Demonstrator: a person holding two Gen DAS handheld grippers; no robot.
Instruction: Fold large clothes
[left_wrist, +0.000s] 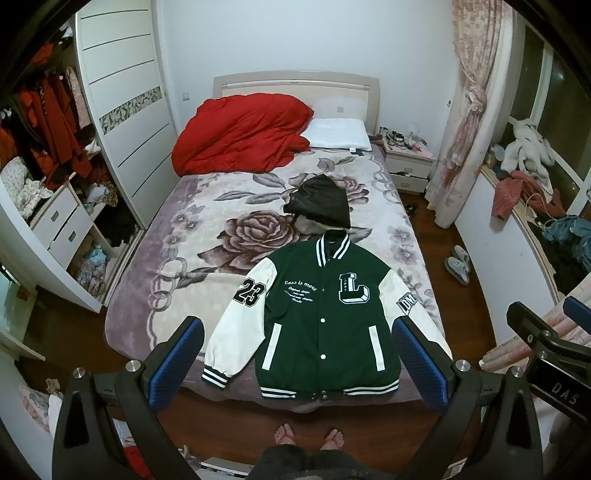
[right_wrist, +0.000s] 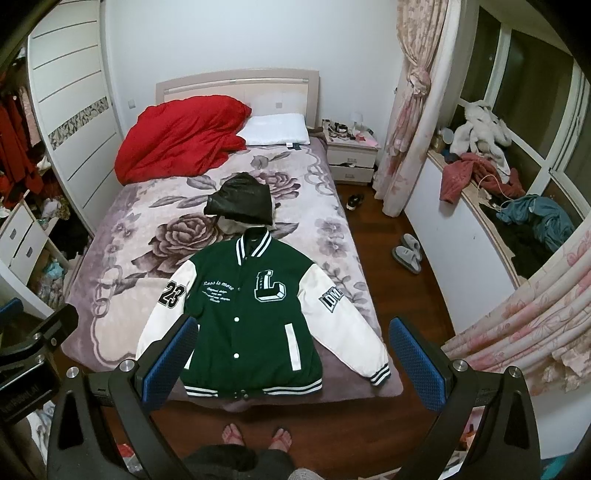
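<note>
2 grippers hang above the foot of the bed (left_wrist: 192, 273), both with jaws spread wide and nothing between them. Left to right: the left gripper (left_wrist: 299, 363) frames the jacket's lower half, its left finger over the bedding just beside the "23" sleeve cuff (left_wrist: 216, 376) and its right finger over the other sleeve. The right gripper (right_wrist: 291, 363) sits further right, its left finger over the jacket's lower front and its right finger beyond the bed edge, over the wooden floor.

1 green-and-white varsity jacket (left_wrist: 325, 314) lies face up and flat at the foot of the bed, buttoned, collar toward the headboard and hem toward the person's feet (left_wrist: 308, 437), so its long axis runs straight away from both tools. Its 2 sleeves splay outward and down. The "23" sleeve lies nearer the left gripper; the sleeve with the rectangular patch (right_wrist: 330, 297) lies nearer the right one, so each arm looks set to take its own side. Nothing is folded yet, I judge.

1 black hooded garment (left_wrist: 319, 201) lies just beyond the collar, seemingly touching it. Further back sit 1 red duvet (left_wrist: 240, 136) and 1 white pillow (left_wrist: 338, 134).
</note>
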